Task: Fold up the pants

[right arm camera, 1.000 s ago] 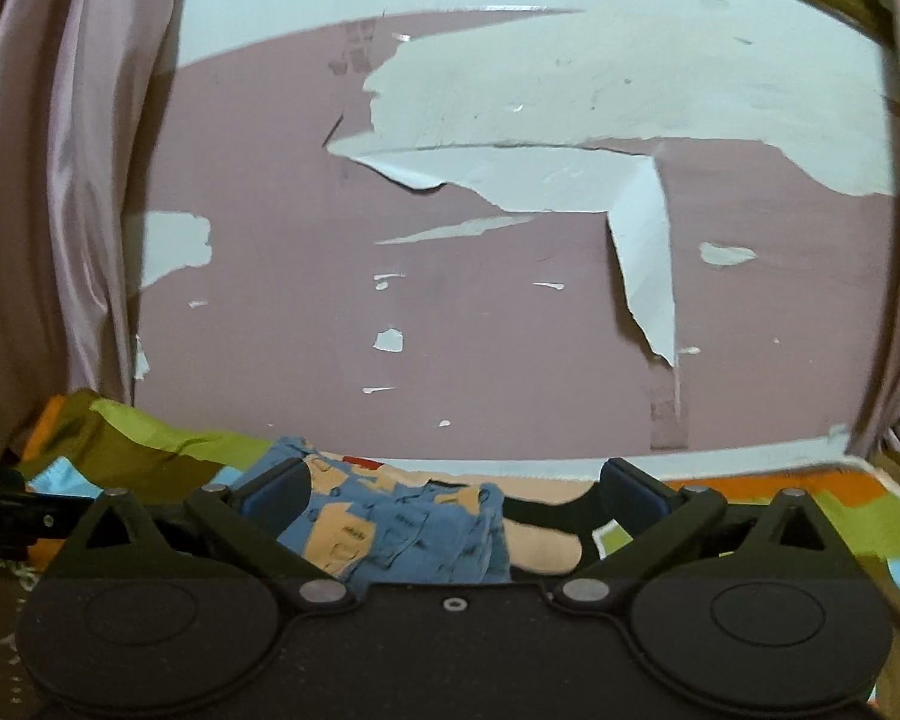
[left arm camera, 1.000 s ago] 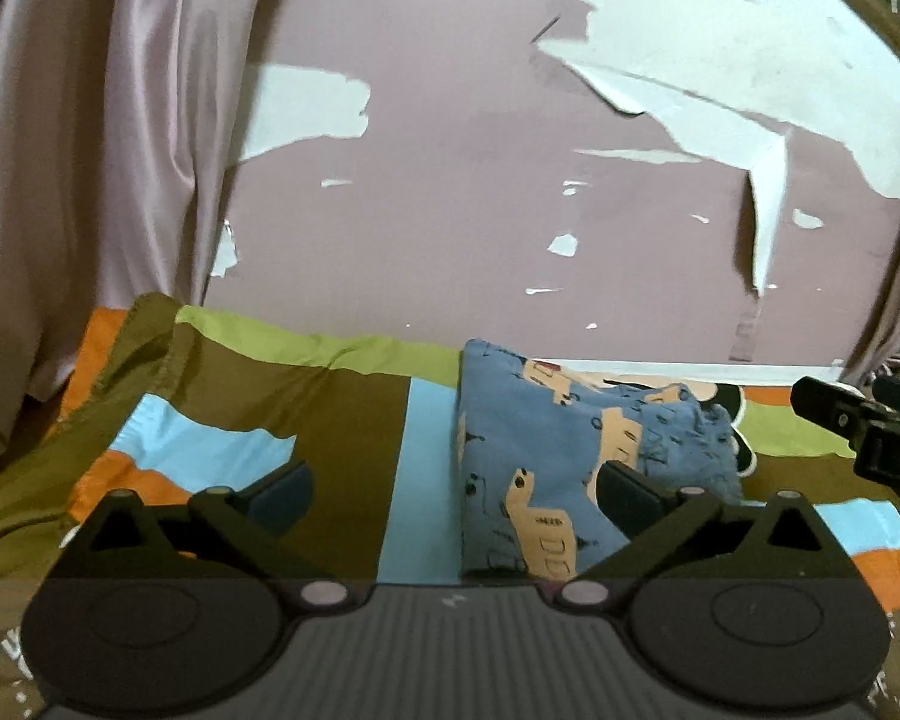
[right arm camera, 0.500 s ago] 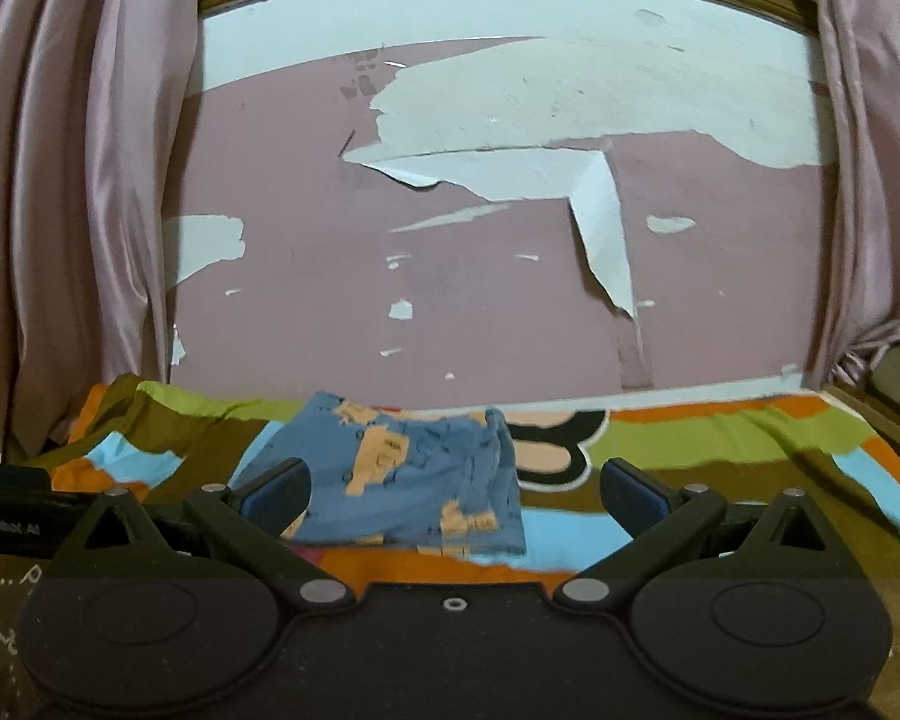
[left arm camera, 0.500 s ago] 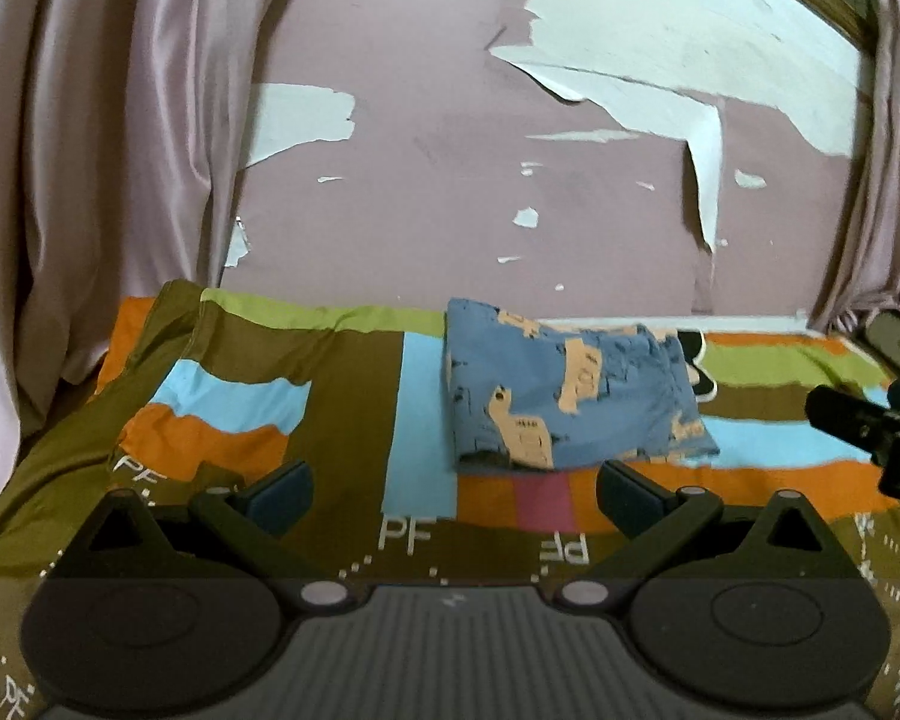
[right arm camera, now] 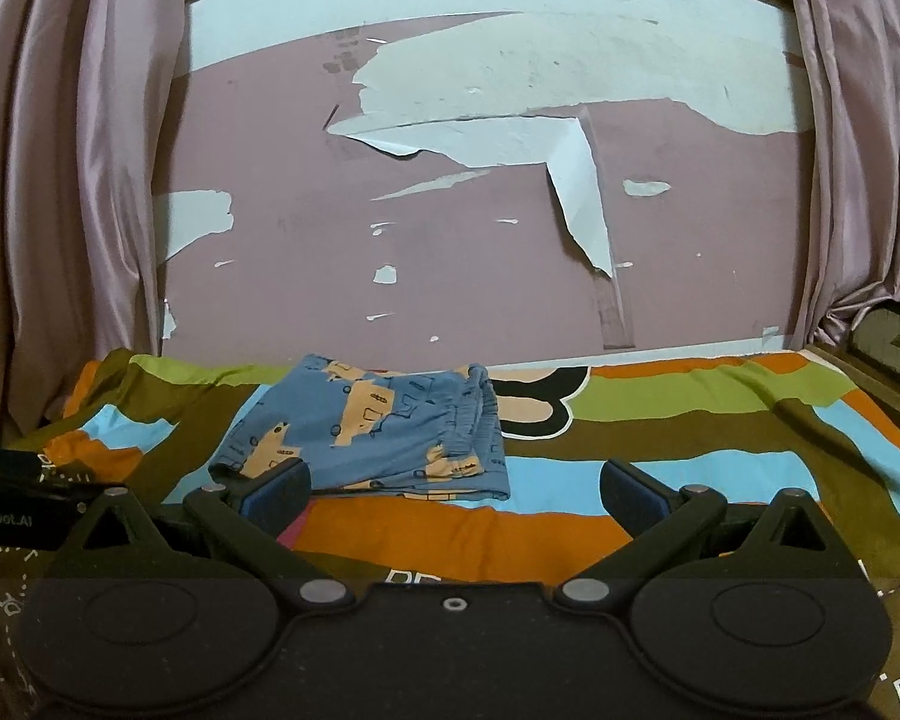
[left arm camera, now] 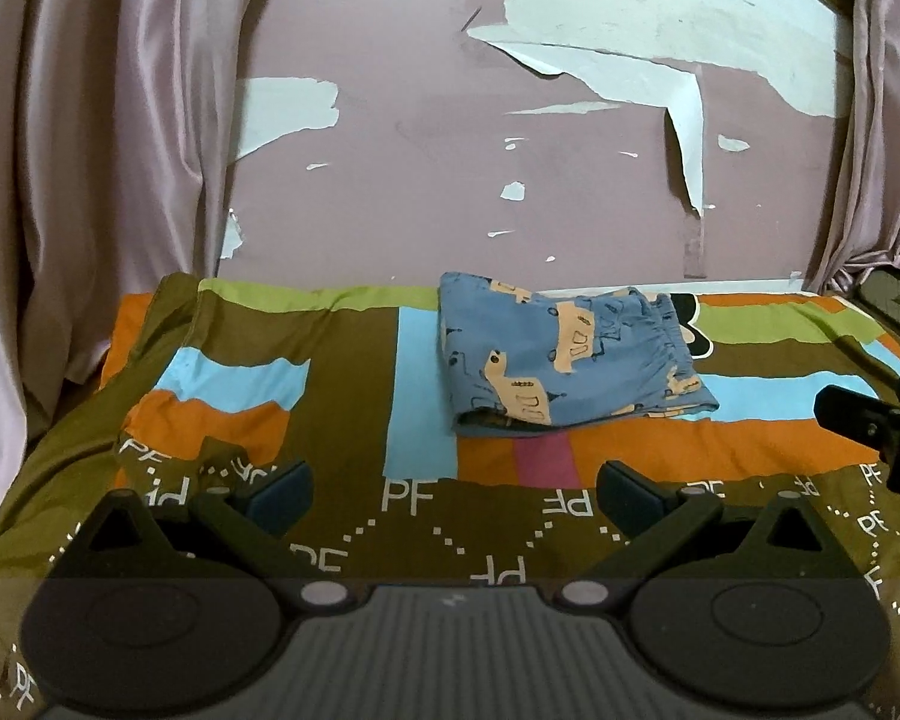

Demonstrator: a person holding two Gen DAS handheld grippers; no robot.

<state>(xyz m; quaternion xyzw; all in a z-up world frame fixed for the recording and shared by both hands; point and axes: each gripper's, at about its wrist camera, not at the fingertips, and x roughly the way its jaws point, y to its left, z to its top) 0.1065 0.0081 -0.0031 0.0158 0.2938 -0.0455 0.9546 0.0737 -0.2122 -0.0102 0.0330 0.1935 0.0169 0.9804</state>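
Basically done: pants (left arm camera: 564, 366) lie folded on bed (left arm camera: 354, 432); both tongs (left arm camera: 453, 489) (right arm camera: 453, 489) apart, empty—just hold clear.

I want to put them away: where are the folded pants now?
In both views the pants lie folded on the bedspread near the peeling wall, beyond both open tongs.

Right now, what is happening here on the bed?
A person holds a two-finger gripper in each hand. The blue pants lie folded in a compact bundle on the striped bedsheet, near the wall. The left gripper and the right gripper are both open, empty and short of the pants. The folding looks finished.
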